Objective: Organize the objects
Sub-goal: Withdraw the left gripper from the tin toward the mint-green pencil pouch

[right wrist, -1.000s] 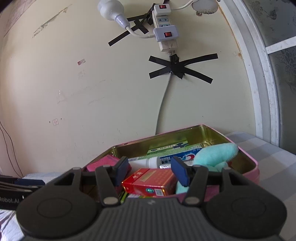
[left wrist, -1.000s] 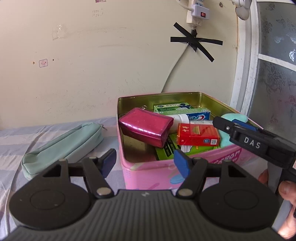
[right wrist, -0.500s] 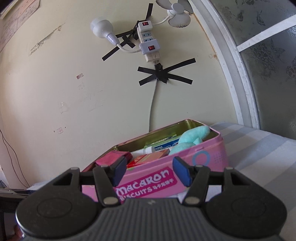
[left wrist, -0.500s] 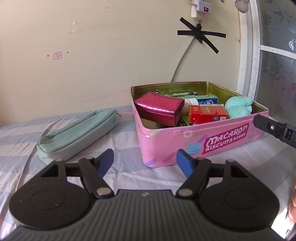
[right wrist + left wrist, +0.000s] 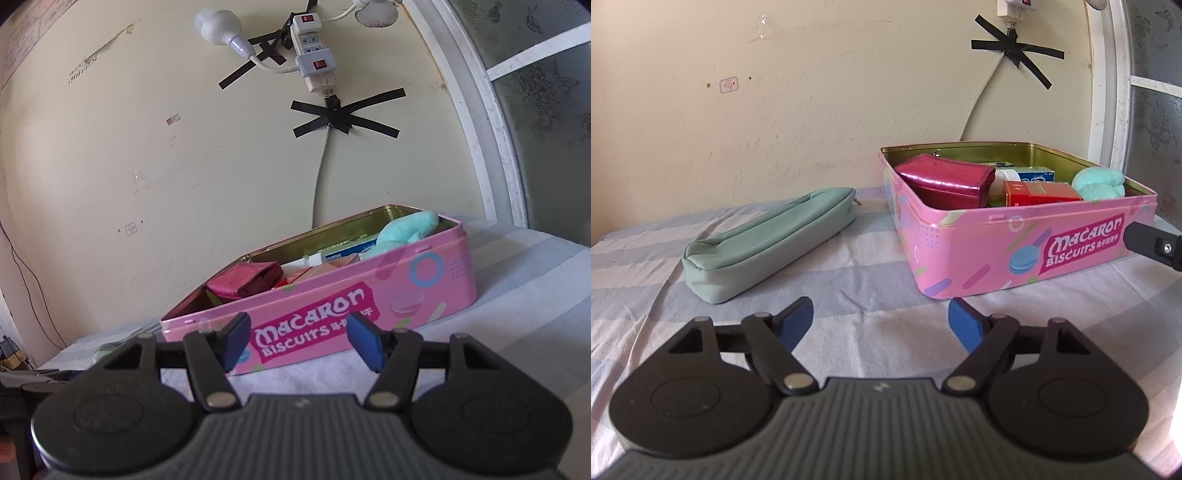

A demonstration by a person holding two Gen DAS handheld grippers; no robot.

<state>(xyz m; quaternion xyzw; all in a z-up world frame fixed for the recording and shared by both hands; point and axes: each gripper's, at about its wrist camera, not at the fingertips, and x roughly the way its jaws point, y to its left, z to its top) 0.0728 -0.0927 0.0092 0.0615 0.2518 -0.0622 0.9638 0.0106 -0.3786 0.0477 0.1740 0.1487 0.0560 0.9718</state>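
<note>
Left hand-held gripper (image 5: 881, 319): wide, empty, near tin (image 5: 1015, 247)
Right hand-held gripper (image 5: 295, 341): wide, empty
Pouch (image 5: 768, 243): beside tin

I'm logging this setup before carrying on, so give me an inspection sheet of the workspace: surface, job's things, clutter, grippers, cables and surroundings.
Surface: striped cloth, lightly wrinkled.
Job's things: open pink biscuit tin holding a shiny magenta pouch, a red box, a toothpaste box and a fluffy mint item; a mint pencil case lies on the cloth left of the tin, apart from it.
Clutter: nothing seen.
Grippers: left gripper open, empty, short of the tin; right gripper open, empty, facing the tin's long side.
Cables: grey cord taped to the wall, running down from a power strip.
Surroundings: cream wall, frosted window on the right.
</note>
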